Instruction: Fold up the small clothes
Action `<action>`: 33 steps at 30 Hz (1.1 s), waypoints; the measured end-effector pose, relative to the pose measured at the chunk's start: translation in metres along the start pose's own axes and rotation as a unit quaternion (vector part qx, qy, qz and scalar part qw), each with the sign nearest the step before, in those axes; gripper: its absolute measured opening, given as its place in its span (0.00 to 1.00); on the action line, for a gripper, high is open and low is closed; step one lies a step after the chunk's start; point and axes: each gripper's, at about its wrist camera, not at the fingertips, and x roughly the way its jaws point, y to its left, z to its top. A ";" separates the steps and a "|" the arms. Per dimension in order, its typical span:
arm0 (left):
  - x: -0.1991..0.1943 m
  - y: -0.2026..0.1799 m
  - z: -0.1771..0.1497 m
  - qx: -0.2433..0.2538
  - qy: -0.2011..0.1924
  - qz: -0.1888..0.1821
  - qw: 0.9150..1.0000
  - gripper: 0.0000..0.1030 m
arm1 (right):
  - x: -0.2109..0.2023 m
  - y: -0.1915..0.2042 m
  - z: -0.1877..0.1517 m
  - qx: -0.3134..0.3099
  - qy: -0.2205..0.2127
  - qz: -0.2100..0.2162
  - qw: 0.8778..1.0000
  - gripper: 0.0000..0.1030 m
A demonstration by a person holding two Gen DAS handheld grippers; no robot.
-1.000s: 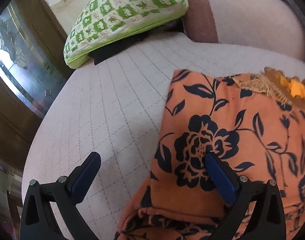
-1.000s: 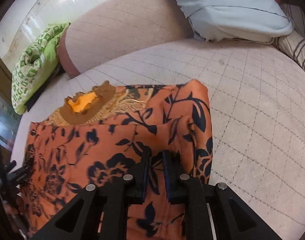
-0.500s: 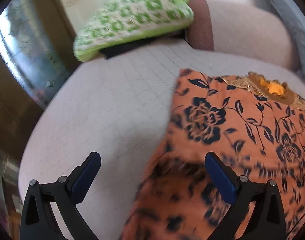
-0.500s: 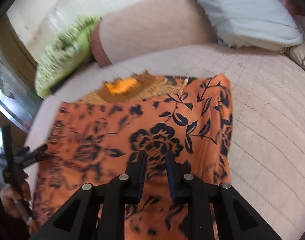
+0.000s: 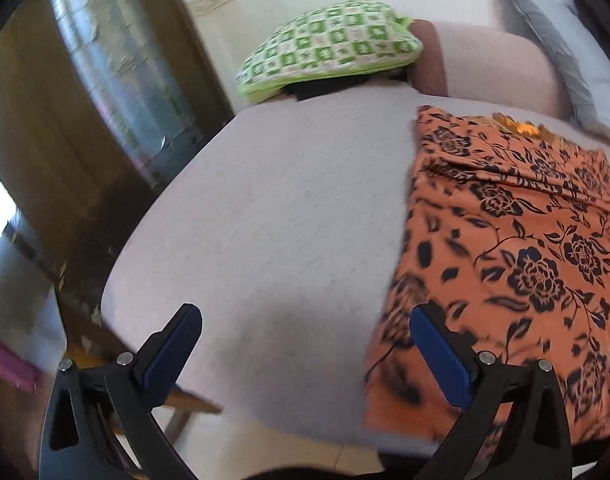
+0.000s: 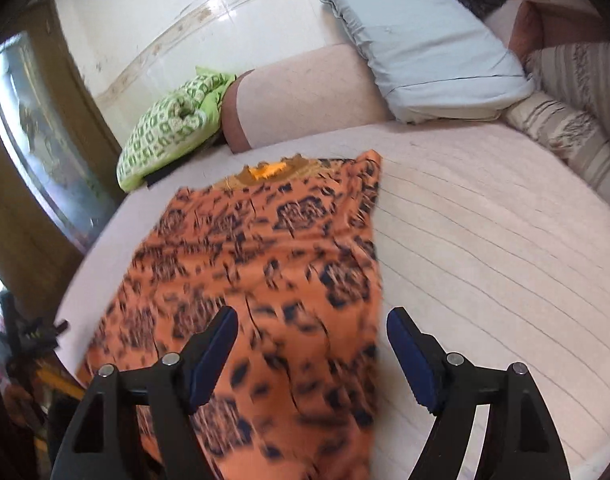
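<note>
Pulled back and up since a second ago: right gripper (image 6: pixel 312 354), then pinched shut on the cloth, now spread wide and holding nothing; left gripper (image 5: pixel 305 344) also wide apart and empty, backed off toward the near edge of the mattress (image 5: pixel 289 216). Orange floral garment (image 6: pixel 265 272) lies spread flat on that mattress, neckline at 12 o'clock toward the bolster (image 6: pixel 305 92), hem at 6 o'clock reaching the near edge. Seen from the left wrist, garment (image 5: pixel 517 248) sits at 3 o'clock, its left border just beside the right-hand pad (image 5: pixel 437 352). Green patterned cushion (image 5: pixel 329 52) at 12 o'clock, pale blue pillow (image 6: pixel 425 44) at 1 o'clock, both clear of the work. Looks like the pause between laying out and the next fold. Probably calls for closing on both hem corners, then carrying them toward the neckline without dragging the cloth.
</note>
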 end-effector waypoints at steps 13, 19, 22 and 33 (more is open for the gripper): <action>-0.014 0.022 -0.035 -0.032 0.024 -0.055 0.998 1.00 | -0.049 -0.018 -0.054 0.054 0.034 0.000 0.998 0.77; -0.019 0.008 -0.043 0.002 0.015 -0.074 0.997 0.88 | -0.046 -0.009 -0.064 0.044 0.054 0.015 0.997 0.77; -0.012 0.006 -0.044 0.005 0.029 -0.101 0.994 0.59 | -0.036 -0.005 -0.074 0.040 0.078 0.018 0.996 0.77; 0.036 0.005 -0.046 -0.038 0.084 -0.135 0.986 0.34 | -0.019 -0.024 -0.101 0.065 0.111 0.001 0.992 0.76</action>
